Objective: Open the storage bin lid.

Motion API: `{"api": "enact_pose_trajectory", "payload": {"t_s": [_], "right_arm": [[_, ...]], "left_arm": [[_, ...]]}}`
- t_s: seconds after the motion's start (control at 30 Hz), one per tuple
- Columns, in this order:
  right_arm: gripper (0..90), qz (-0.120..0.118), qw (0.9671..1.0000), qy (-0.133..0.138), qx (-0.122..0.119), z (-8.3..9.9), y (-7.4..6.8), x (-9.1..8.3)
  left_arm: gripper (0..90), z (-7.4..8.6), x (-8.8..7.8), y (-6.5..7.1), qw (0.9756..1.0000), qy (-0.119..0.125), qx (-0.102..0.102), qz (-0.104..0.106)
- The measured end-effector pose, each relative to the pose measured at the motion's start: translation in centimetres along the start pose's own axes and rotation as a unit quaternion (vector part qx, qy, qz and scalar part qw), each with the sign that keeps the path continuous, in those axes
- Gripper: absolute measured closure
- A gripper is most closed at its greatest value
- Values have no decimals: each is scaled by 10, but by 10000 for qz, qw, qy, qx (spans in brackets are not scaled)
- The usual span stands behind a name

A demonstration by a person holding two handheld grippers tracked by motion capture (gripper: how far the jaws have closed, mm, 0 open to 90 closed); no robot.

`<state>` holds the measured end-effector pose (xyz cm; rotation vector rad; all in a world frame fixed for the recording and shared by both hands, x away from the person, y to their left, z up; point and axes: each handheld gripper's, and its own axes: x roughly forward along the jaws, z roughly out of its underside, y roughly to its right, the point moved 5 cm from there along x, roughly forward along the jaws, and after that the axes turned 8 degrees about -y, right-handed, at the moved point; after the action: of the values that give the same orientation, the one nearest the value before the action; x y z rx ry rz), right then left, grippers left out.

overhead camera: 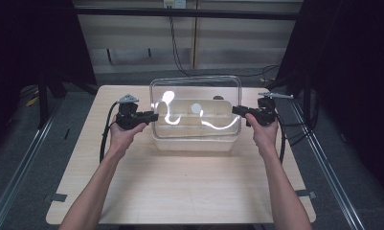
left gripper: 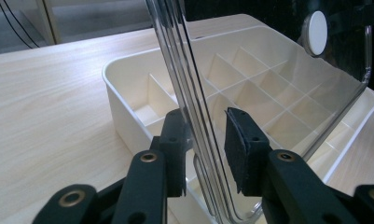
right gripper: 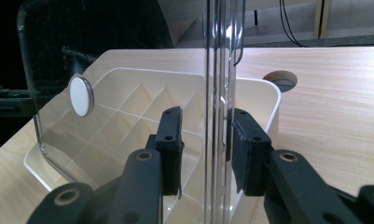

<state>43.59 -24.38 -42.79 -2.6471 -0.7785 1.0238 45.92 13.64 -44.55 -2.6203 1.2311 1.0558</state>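
A white box [overhead camera: 194, 143] divided into several compartments stands on the wooden table [overhead camera: 180, 191]. Its clear plastic lid [overhead camera: 194, 88], with a white round knob [overhead camera: 195, 108], is held raised and tilted above the box. My left gripper [overhead camera: 153, 116] is shut on the lid's left edge and my right gripper [overhead camera: 235, 110] on its right edge. In the left gripper view the lid's rim [left gripper: 175, 46] runs between the black pads of that gripper [left gripper: 205, 149], over the box [left gripper: 124, 102]. In the right gripper view that gripper [right gripper: 203, 149] clamps the rim [right gripper: 222, 56] the same way, the knob [right gripper: 80, 95] farther off.
A round hole [right gripper: 280, 79] in the tabletop lies just behind the box. Metal rails run along both sides of the table, and cables hang at the back wall. Bare wood stretches in front of the box toward the person.
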Motion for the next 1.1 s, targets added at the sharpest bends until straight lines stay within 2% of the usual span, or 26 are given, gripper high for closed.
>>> {"api": "enact_pose_trajectory", "payload": {"t_s": [0.23, 0.37, 0.6, 1.03, 1.1], "right_arm": [[666, -36, 10000, 13, 25, 0, -1, 0], [662, -37, 10000, 3, -12, 0, -3, -1], [661, -35, 9999, 99, -116, 0, -10, -3], [664, -93, 9996, 238, -121, 0, -15, -12], [664, -97, 9996, 247, -118, 1, -16, -12]], "left_arm": [[720, -5, -8, 0, 9999, 138, 14, 48], [733, -7, -14, 3, 9998, 192, 91, -34], [741, -6, -21, 3, 9994, 336, 65, 16], [742, -4, -28, 10, 9990, 437, 112, 51], [742, -2, -29, 10, 9989, 438, 149, 5]]}}
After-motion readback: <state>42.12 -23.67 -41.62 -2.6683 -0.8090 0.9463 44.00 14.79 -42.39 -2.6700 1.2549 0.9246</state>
